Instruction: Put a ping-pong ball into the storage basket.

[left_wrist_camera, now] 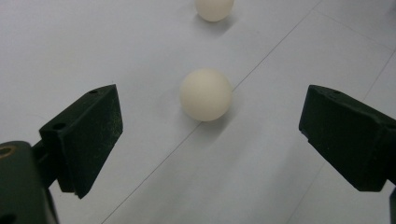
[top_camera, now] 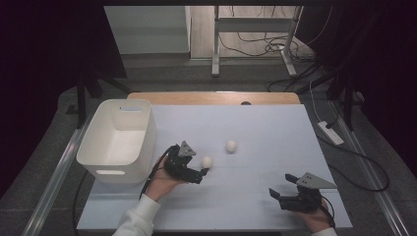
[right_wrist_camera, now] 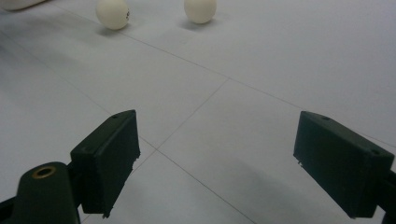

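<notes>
Nearest the lens: two black jaws of the left claw [left_wrist_camera: 208, 140], spread wide, nothing between the pads yet. Just beyond their tips, on the bare table [left_wrist_camera: 116, 56], sits the near ball [left_wrist_camera: 206, 94], roughly centred on the gap but still ahead of it. Farther on, toward the table's far edge, rests the second ball [left_wrist_camera: 214, 8], apart from the first.

From above: left claw [top_camera: 202, 172] almost touching the near ball [top_camera: 207, 162] at mid-table, second ball [top_camera: 231, 145] a little beyond, white bin [top_camera: 118, 140] along the left edge. Right claw [top_camera: 281, 185] near the front right corner, jaws likewise wide apart and empty, well away from both balls.

Risks, judged from this: round, light, free to roll. Closing too early, before the pads flank the widest part, likely squirts the ball forward into its neighbour. One jaw touching first nudges it sideways out of the gap. Pressing down from too high pinches above the middle and pops it loose.
</notes>
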